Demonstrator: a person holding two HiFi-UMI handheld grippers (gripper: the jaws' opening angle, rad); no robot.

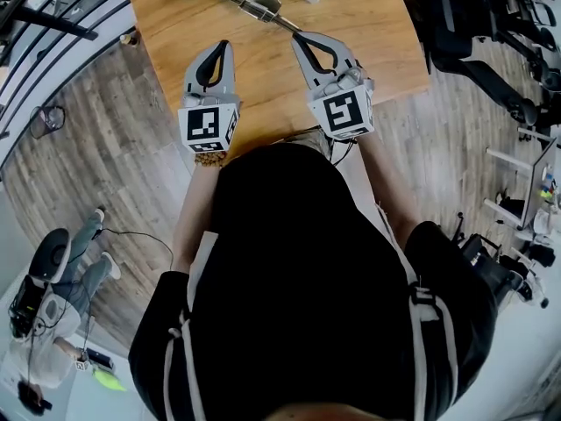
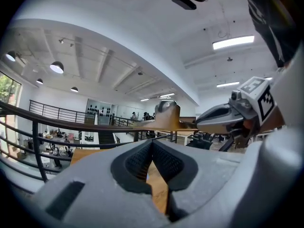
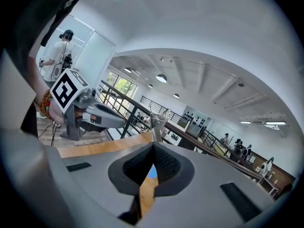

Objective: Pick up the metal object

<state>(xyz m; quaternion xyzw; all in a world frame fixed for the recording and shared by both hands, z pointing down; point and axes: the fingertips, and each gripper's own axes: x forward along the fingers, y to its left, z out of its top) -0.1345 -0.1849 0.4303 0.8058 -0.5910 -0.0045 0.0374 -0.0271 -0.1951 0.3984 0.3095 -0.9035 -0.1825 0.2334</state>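
— Looking along the right gripper, where does the metal object lie?

— Just ahead of its tips, flat on the counter. Its thin end points back at them (touching or just short of them, I cannot tell).

— And the jaws?

— Both clenched on nothing. The right gripper's jaws meet at the tip. So do those of the left gripper, which sits off to the right gripper's left, well apart from the object.

— How will it handle?

— Stiff and probably slick, I judge, with the weight at the blocky end farthest from the gripper. The jaws must part first, then close across the thin shaft close to that block, so it neither swings nor slides out.
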